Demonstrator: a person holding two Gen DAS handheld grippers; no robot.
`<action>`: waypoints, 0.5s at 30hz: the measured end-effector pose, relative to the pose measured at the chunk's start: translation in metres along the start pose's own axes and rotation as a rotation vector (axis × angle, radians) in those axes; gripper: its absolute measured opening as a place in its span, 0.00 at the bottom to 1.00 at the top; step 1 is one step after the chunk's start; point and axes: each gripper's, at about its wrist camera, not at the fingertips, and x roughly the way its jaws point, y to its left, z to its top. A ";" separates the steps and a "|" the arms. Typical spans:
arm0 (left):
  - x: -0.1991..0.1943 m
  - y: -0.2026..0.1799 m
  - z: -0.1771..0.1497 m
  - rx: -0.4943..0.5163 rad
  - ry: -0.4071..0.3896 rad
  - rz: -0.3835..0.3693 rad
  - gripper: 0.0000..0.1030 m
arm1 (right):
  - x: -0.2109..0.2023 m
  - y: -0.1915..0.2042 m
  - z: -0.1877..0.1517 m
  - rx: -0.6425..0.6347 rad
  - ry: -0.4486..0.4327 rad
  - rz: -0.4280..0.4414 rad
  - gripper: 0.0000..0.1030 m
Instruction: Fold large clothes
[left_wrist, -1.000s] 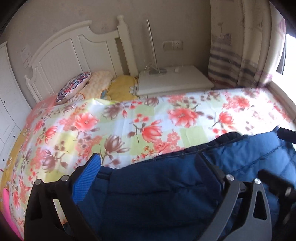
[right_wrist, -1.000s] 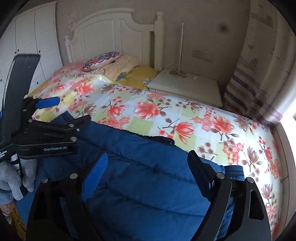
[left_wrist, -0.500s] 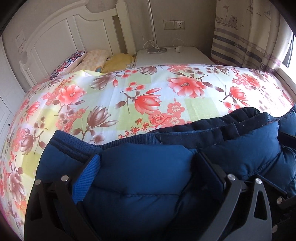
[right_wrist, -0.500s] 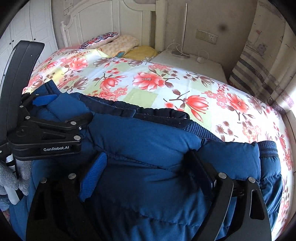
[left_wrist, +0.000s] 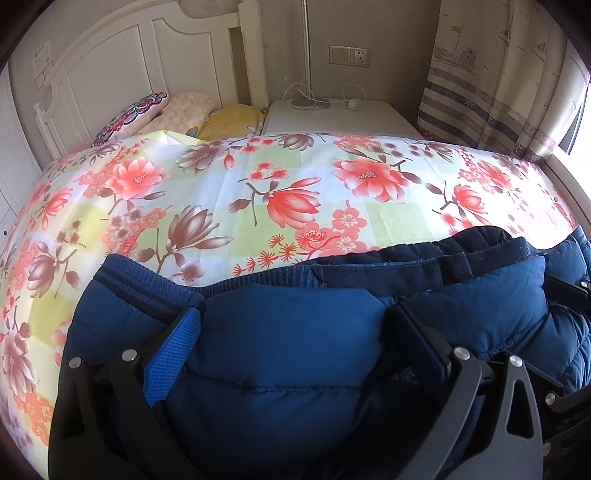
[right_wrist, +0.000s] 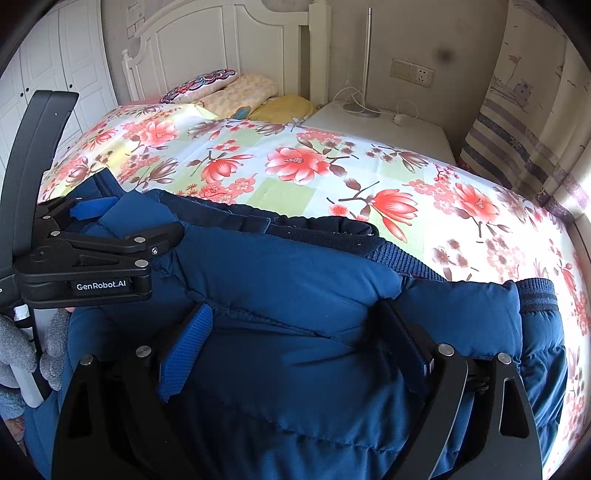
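- The right gripper has its jaws spread wide and opening further; a puffy fold of the blue padded jacket bulges up between the two fingers, which flank the fold, and I cannot tell whether the pads press on it.
- The left gripper also stands with its jaws wide apart, jacket cloth filling the gap between them; whether the pads pinch that cloth or merely rest against it cannot be told from its own view.
- In the right wrist view the left gripper shows from the side at the left edge, its fingers laid over the jacket's far-left part, with a grey-gloved hand below it.
- The jacket is dark blue, quilted in padded bands with stitched seams, and carries a ribbed knit band along its far edge and a darker inner lining showing at the top of the fold.
- It lies doubled over on the near part of the bed, on the floral bedsheet.
- Its long axis runs left to right across both views, ribbed ends at either side, the folded edge facing the headboard.
- Beyond lie pillows, a white nightstand and a striped curtain.
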 end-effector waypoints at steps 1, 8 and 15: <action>-0.002 0.000 0.002 0.004 0.007 0.003 0.98 | -0.001 -0.001 0.003 -0.005 0.030 0.015 0.88; -0.053 0.036 0.007 0.029 -0.078 0.133 0.98 | -0.044 -0.038 0.005 0.067 -0.038 -0.088 0.86; -0.007 0.102 -0.020 -0.144 0.091 0.109 0.98 | -0.019 -0.127 -0.035 0.376 -0.015 -0.021 0.87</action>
